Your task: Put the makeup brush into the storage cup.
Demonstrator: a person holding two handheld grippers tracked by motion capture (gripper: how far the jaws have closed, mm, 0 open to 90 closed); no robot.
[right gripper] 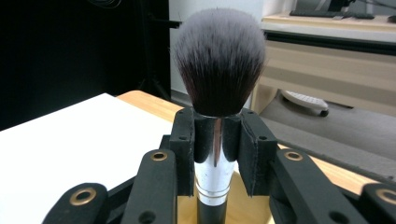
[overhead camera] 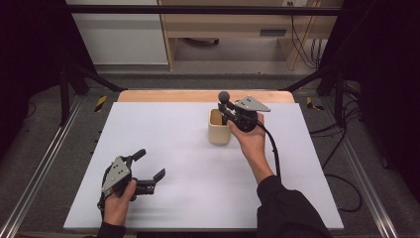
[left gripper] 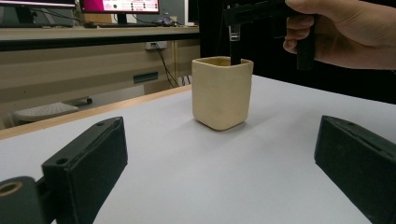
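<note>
A flat white rectangular table board (overhead camera: 188,168) lies under the fingers of the left gripper (overhead camera: 151,163) and the right gripper (overhead camera: 225,108). Just beyond the right fingers runs a light wooden edge strip (overhead camera: 163,95). Farther beyond them stands a pale wooden desk (overhead camera: 223,25) with black hanging cables (overhead camera: 302,44).

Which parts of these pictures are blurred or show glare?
Right gripper view: the brush is sharp, a bright glare line runs down its metal collar, the background is soft. Left gripper view: the near black pads are slightly soft, the cup clear. High view: evenly lit.
</note>
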